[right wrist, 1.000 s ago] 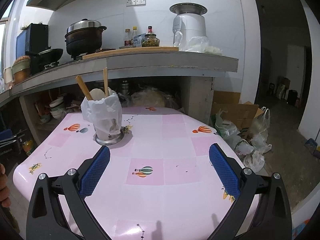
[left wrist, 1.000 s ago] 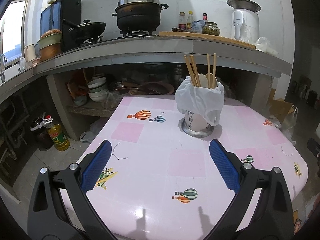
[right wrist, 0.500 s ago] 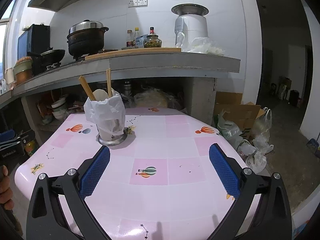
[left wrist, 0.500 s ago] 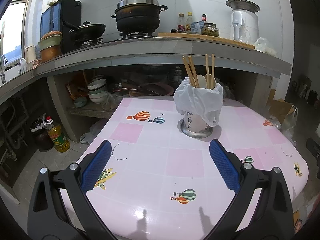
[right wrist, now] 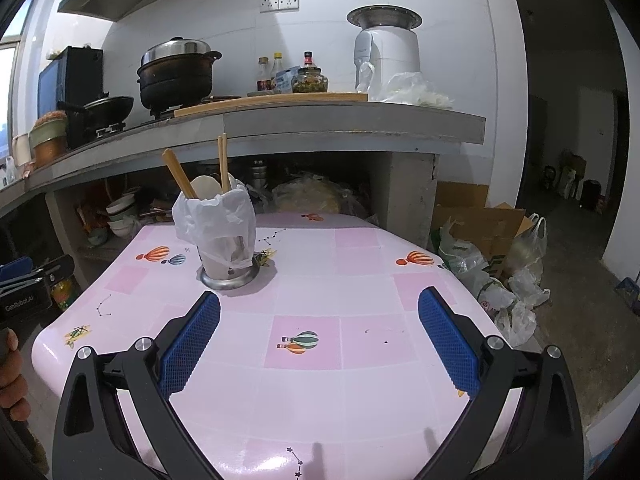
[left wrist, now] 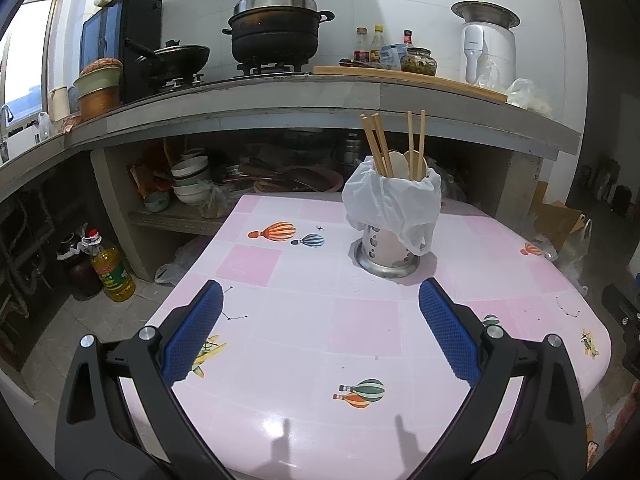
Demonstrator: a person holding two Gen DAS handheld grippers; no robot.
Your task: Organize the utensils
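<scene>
A metal utensil holder (left wrist: 386, 250) (right wrist: 229, 268) lined with a white plastic bag (left wrist: 394, 200) stands on the pink table (left wrist: 320, 320) (right wrist: 320, 280). Wooden chopsticks (left wrist: 416, 144) (right wrist: 222, 162) and pale spoons (left wrist: 396, 164) stick up out of it. My left gripper (left wrist: 320, 332) hovers open over the near side of the table, nothing between its blue pads. My right gripper (right wrist: 320, 336) is open too, empty, with the holder ahead to its left. The left gripper's body (right wrist: 28, 292) and a hand (right wrist: 12, 372) show at the right wrist view's left edge.
Behind the table runs a concrete counter (left wrist: 280, 96) with a black pot (left wrist: 276, 32), a wok, bottles and a white appliance (left wrist: 486, 50). Bowls (left wrist: 190, 180) sit on the shelf beneath. An oil bottle (left wrist: 110, 268) stands on the floor at left; boxes and bags (right wrist: 492, 264) lie at right.
Both grippers have drawn back and risen slightly, so the holder sits a little farther off in both views. Both stay open and empty.
</scene>
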